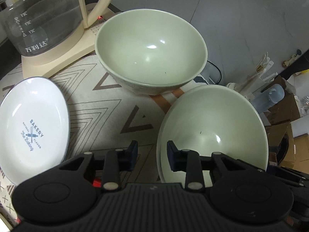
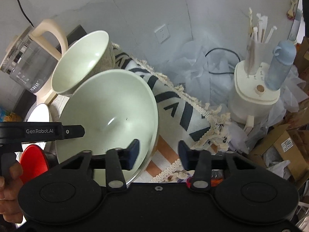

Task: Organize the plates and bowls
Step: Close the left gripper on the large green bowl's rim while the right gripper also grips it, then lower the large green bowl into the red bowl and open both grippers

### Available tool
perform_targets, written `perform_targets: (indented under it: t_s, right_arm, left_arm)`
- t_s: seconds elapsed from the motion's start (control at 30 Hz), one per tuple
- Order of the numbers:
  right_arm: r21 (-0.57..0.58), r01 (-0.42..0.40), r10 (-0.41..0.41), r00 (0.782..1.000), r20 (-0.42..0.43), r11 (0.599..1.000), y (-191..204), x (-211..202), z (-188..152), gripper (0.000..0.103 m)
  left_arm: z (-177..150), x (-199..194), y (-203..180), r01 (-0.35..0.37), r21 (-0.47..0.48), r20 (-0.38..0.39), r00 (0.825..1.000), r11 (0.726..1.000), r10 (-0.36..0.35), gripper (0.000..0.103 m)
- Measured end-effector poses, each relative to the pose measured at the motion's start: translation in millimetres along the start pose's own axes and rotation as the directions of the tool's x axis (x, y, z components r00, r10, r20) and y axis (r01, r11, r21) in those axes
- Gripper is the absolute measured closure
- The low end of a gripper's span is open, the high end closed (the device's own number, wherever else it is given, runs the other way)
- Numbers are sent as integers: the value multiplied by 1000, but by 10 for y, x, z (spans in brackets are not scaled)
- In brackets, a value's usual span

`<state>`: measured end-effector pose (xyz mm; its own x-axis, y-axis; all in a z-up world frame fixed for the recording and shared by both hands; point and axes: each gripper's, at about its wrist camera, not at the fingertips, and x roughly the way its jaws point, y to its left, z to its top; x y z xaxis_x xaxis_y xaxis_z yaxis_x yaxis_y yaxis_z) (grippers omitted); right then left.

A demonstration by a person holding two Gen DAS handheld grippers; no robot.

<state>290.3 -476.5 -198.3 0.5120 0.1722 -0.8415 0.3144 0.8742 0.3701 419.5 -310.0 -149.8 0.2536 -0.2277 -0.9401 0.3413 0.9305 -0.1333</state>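
- Patterned cloth covers the surface; kettle at far left corner.
- Near bowl at right edge, far bowl beyond, white plate left.
- Left gripper and right gripper: jaws narrow, each straddling near bowl's rim; contact unclear.

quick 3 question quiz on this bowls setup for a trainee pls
1. True or false: the rim of the near green bowl sits between the fingers of the left gripper.
2. Which word is printed in the white oval dish? A) BAKERY B) KITCHEN C) COFFEE
3. Fill in: beside the far green bowl, on a cream base, stands a glass ____ with a cream handle.

Key: 1 true; 2 A; 3 kettle
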Motion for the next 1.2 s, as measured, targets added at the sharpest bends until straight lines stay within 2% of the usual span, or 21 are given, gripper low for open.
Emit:
perform_targets:
  t_s: [0.03, 0.1, 0.17, 0.3, 0.73, 0.87, 1.0, 1.2]
  right_arm:
    - [-3, -10, 10, 1000, -5, 1000, 4, 10, 1, 73]
    - [-15, -38, 38, 999, -12, 999, 26, 20, 10, 84]
    - [-30, -31, 30, 999, -15, 999, 57, 12, 20, 84]
    - [-36, -25, 25, 1000, -6, 999, 64, -26, 7, 85]
    - [-54, -42, 47, 993, 107, 998, 151, -507, 110, 84]
    - [-22, -88, 90, 990, 110, 996, 192, -630, 155, 83]
    - [-48, -119, 124, 984, 130, 992, 307, -758, 158, 83]
    - [-80, -145, 155, 979, 131, 986, 492, -874, 107, 83]
  left_arm:
    - [-1, 9, 3, 8, 0, -4, 1000, 1000, -8, 80]
    - [-2, 12, -6, 28, -4, -12, 1000, 1000, -28, 89]
    - [-1, -2, -29, 38, 2, -20, 999, 999, -38, 92]
    - [-1, -58, -59, 41, 5, -16, 999, 999, -41, 92]
    - [6, -621, -91, 72, 18, 105, 992, 997, -73, 92]
    - [-24, -839, -13, 70, 11, 146, 987, 997, -71, 92]
    - [-80, -1072, 47, 52, 22, 198, 979, 998, -55, 92]
    - [-181, -1282, 238, 58, -17, 225, 973, 998, -53, 92]
